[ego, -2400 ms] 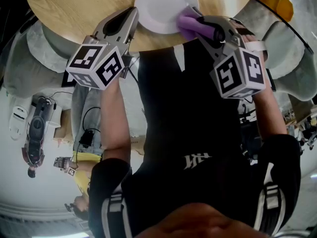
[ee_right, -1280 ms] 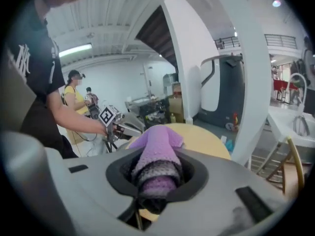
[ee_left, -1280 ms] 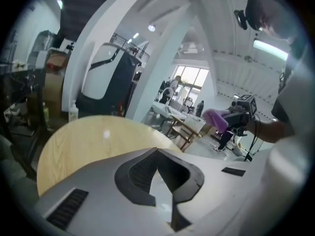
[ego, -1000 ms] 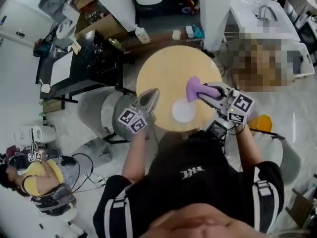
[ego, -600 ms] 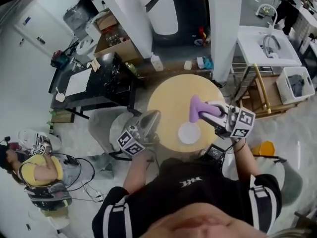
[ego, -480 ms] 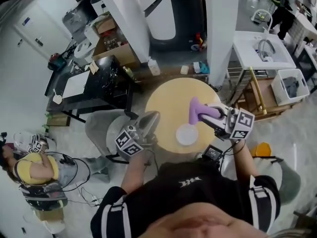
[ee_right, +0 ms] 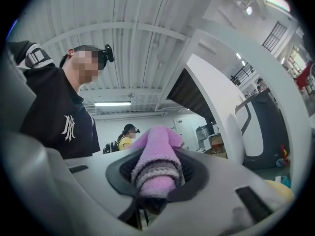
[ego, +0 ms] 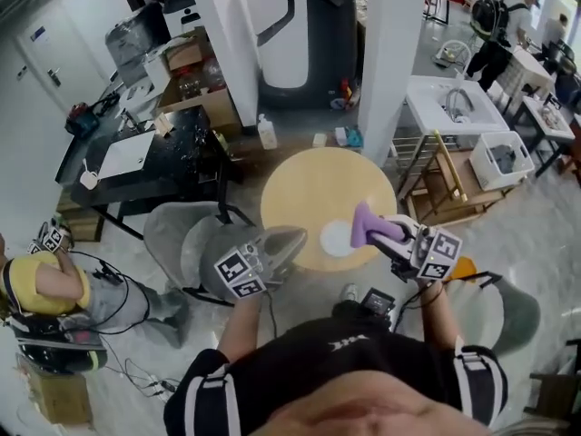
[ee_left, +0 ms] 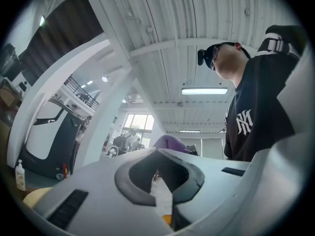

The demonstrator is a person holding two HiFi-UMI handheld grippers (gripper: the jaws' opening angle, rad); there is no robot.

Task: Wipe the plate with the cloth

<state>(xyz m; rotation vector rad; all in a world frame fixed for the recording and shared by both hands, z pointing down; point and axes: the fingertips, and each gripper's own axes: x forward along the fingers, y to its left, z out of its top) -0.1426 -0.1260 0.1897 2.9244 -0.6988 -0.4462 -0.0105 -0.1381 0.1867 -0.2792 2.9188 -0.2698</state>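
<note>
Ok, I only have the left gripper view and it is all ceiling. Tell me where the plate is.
Observer: In the head view the white plate lies on the round wooden table, close to its lower edge in that picture.
Operator: Now give me the cloth.
Observer: The right gripper is shut on the purple cloth, which bulges out beyond it.
Operator: Say whether it touches the plate.
Observer: Not that I can see. The right gripper view shows the cloth up in the air with no plate near it.
</note>
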